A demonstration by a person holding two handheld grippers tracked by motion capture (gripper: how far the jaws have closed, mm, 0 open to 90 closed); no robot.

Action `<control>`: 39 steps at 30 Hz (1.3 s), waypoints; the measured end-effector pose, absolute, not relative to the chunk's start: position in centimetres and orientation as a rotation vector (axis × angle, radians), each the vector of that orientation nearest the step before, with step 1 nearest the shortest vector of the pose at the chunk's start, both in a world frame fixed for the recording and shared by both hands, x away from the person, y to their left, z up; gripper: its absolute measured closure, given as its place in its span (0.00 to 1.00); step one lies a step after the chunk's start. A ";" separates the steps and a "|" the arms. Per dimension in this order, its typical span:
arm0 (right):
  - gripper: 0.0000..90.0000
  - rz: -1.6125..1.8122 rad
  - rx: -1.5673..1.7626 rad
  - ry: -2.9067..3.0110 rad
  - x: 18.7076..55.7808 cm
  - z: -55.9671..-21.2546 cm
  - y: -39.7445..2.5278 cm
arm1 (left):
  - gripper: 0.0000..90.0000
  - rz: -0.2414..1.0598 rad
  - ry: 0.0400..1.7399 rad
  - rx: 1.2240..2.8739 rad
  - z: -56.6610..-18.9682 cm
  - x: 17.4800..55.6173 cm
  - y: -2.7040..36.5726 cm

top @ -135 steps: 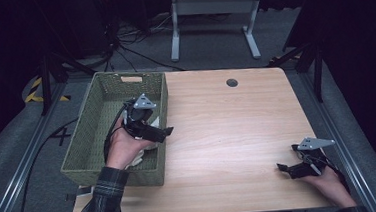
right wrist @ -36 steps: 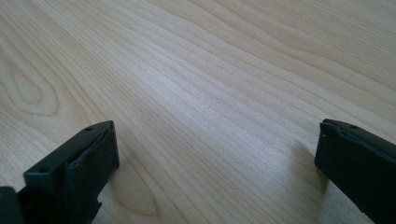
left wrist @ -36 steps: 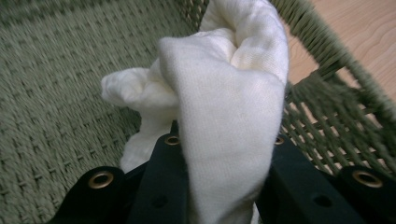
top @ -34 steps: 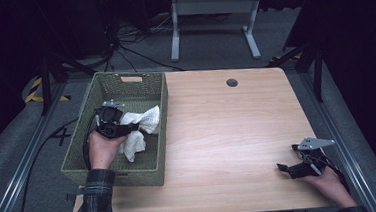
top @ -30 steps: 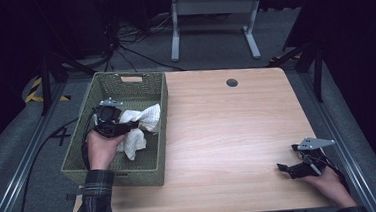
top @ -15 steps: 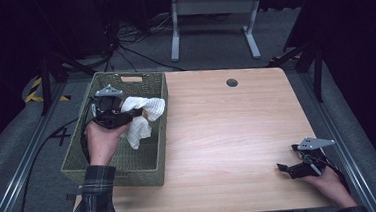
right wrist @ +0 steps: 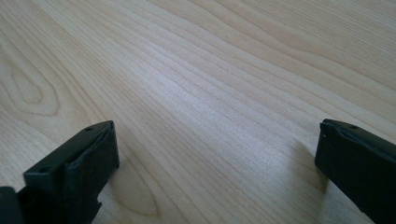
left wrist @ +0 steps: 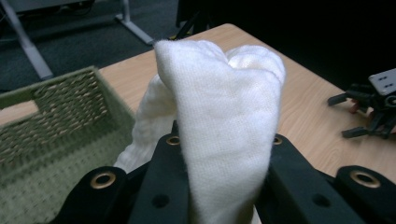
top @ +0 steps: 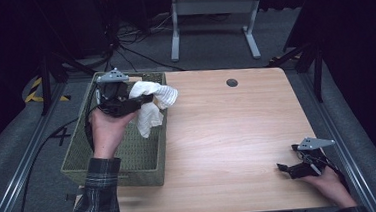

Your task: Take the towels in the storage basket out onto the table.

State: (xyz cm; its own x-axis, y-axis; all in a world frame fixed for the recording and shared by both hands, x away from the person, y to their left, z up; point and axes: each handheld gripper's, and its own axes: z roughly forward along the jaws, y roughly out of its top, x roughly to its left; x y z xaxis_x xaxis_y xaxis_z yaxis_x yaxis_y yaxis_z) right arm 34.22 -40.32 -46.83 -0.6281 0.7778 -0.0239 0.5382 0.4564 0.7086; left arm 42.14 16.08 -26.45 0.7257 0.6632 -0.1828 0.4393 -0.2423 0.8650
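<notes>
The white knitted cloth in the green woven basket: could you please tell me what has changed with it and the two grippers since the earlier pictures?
The left gripper, earlier low inside the green woven basket, took hold of the white knitted cloth and lifted it up and toward the far end, over the rim beside the wooden table. The right gripper stayed open, resting at the table's near right corner; the basket kept its place.

- We have the left gripper [top: 143, 100] raised above the green woven basket [top: 84, 153], jaws clamped on a white cloth [top: 152, 104].
- Cloth hangs over the basket's right rim, clear of the wooden table [top: 228, 133].
- Right gripper [top: 286, 170] rests low at the table's near right corner, well apart from the cloth.
- Small dark disc [top: 232, 82] near the far edge.
</notes>
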 end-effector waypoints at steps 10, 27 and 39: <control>0.00 0.968 1.116 2.366 34.2 -46.8 -40.3 | 0.91 0.221 0.739 1.860 -24.6 41.9 13.8; 0.00 0.970 1.118 2.366 34.2 -46.8 -40.4 | 0.91 0.115 0.575 1.860 -24.0 42.0 7.4; 0.00 0.970 1.115 2.368 34.2 -46.8 -40.4 | 0.91 0.023 0.505 1.880 -25.7 42.3 3.0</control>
State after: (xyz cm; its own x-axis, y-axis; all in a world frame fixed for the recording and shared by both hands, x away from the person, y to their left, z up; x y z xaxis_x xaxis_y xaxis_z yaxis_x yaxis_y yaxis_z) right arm 34.23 -40.37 -46.82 -0.6300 0.7763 -0.0218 0.5378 0.4564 0.7088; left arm 42.27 3.01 -25.72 0.9079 0.3532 -0.2259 0.3315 -0.2750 0.9025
